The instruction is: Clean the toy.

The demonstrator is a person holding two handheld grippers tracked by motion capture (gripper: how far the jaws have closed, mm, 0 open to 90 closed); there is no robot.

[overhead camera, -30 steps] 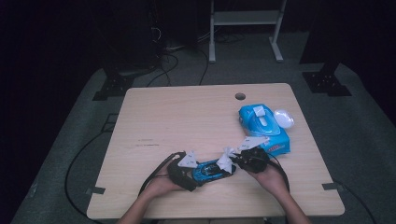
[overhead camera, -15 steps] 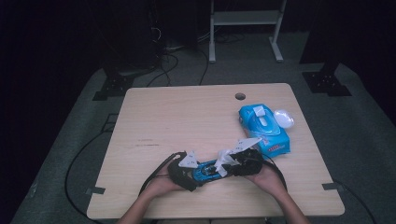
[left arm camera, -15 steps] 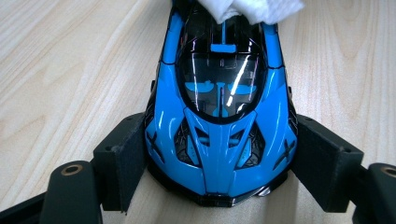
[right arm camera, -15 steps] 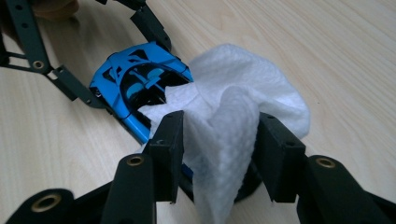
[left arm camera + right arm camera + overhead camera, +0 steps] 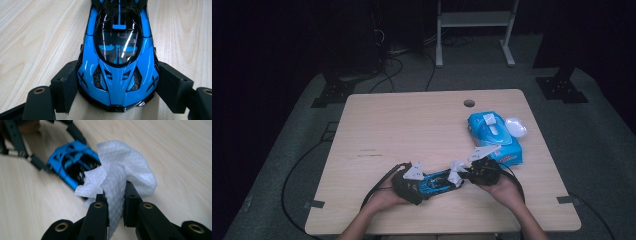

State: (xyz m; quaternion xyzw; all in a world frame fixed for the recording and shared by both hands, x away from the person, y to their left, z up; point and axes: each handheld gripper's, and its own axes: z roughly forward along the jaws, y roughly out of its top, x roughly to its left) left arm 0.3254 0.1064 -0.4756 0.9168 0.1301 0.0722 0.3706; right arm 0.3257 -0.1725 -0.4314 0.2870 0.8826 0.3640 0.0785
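Note:
A glossy blue and black toy car (image 5: 117, 52) lies on the wooden table near its front edge, also seen as toy car (image 5: 436, 182). My left gripper (image 5: 117, 92) is shut on the car's nose, a pad against each side. My right gripper (image 5: 115, 195) is shut on a crumpled white wipe (image 5: 125, 170), and the wipe touches the rear end of the toy car (image 5: 72, 162). From above, the right gripper (image 5: 464, 175) sits just right of the car, with the white wipe (image 5: 457, 172) at its tip.
A blue wipe packet (image 5: 493, 137) lies at the right of the table, its white lid (image 5: 515, 126) flipped open. A round cable hole (image 5: 469, 103) marks the table's far side. Black cables (image 5: 377, 187) trail off the front edge.
My right gripper with the wipe has moved left and slightly nearer, from beside the packet to the car's rear. The left gripper and car have stayed put.

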